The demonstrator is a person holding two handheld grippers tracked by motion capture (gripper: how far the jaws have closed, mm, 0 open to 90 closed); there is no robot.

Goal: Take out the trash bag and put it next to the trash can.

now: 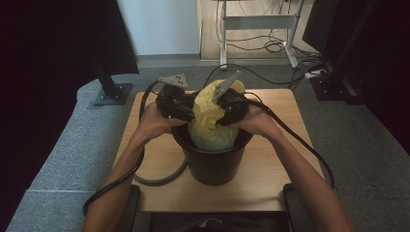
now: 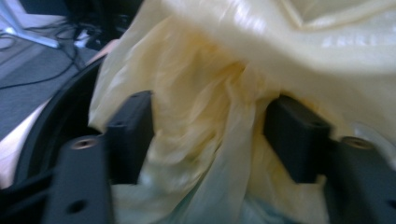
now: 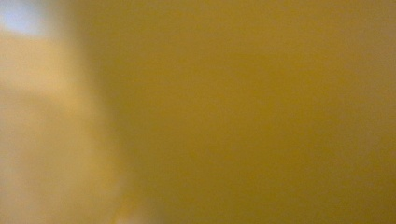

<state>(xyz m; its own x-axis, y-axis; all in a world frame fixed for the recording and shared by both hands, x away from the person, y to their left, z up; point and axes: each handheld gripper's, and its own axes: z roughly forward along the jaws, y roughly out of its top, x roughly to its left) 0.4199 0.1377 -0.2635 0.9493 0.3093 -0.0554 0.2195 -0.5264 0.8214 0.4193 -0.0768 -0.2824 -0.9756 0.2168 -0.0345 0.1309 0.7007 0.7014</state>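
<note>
Left gripper (image 2: 208,126), jaws apart, is straddling crinkled yellow plastic bag (image 1: 209,108) bunched above the round black bin (image 1: 212,164).

Bare forearms, black left claw (image 1: 189,112) and right claw (image 1: 218,112), grey three-cornered plates, thick black cables

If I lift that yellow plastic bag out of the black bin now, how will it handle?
Likely floppy: the yellow plastic bag is crumpled into thin folds between the left hand-held gripper jaws. Probably slippery, given its glossy film. The bulging lower part inside the black bin suggests it may sag or drag.
</note>
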